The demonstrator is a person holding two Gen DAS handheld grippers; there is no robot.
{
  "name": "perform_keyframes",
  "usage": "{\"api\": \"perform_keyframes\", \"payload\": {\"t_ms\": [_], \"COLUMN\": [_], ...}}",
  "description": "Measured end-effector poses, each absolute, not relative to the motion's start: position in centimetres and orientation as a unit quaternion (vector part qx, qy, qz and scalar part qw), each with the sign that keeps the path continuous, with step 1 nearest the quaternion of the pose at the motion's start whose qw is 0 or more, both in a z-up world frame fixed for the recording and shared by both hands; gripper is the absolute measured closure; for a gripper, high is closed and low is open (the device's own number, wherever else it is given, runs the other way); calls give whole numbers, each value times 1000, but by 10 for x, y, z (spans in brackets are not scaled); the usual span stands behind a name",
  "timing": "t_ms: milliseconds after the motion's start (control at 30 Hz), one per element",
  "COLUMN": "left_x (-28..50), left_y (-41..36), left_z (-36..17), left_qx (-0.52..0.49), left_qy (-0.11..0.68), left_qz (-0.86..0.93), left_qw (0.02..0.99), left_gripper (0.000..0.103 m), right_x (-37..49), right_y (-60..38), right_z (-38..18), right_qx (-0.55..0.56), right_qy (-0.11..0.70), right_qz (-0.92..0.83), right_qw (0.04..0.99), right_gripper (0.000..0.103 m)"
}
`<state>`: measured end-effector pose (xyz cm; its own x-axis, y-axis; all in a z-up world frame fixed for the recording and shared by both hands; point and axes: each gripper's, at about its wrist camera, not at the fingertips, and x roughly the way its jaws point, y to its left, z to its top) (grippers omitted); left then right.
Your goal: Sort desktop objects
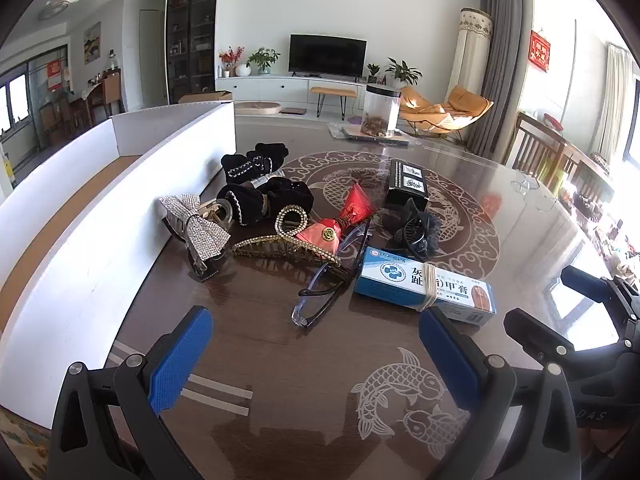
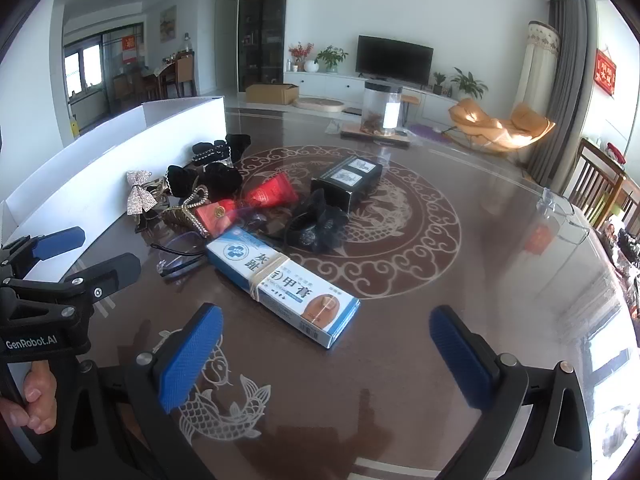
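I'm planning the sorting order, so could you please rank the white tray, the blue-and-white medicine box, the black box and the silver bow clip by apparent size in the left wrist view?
1. white tray
2. blue-and-white medicine box, though it lies nearest the camera
3. black box and silver bow clip: they look alike, so I leave them unranked.

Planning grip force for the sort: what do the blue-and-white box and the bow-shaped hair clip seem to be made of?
Blue-and-white box: looks like printed cardboard, smooth with a slight sheen, sharp folded edges, a rubber band around its middle.
Bow-shaped hair clip: surface looks rhinestone-studded, glittering in a silvery grid; the dark clip beneath is probably metal or plastic, unclear.
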<state>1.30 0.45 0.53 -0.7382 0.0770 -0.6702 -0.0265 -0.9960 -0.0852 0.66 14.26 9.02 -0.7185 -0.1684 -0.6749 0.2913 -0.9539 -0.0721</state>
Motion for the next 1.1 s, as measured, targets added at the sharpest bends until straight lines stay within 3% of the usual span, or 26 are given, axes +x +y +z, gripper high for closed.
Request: {"api": "perform_keyframes", "payload": {"t_ms": [1100], "left_x": [10], "left_y": [4], "left_z": [1], "left_qx": [-374], "left_qy": [-41], "left_qz": [926], "left_qw": [29], "left_gripper": [0], "right_x": [7], "right_y": [139], "right_z": [82], "right_qx": [367], "right_qy": [77], "right_qz": [-917], "right_qw": [133], "right_gripper": [0]}}
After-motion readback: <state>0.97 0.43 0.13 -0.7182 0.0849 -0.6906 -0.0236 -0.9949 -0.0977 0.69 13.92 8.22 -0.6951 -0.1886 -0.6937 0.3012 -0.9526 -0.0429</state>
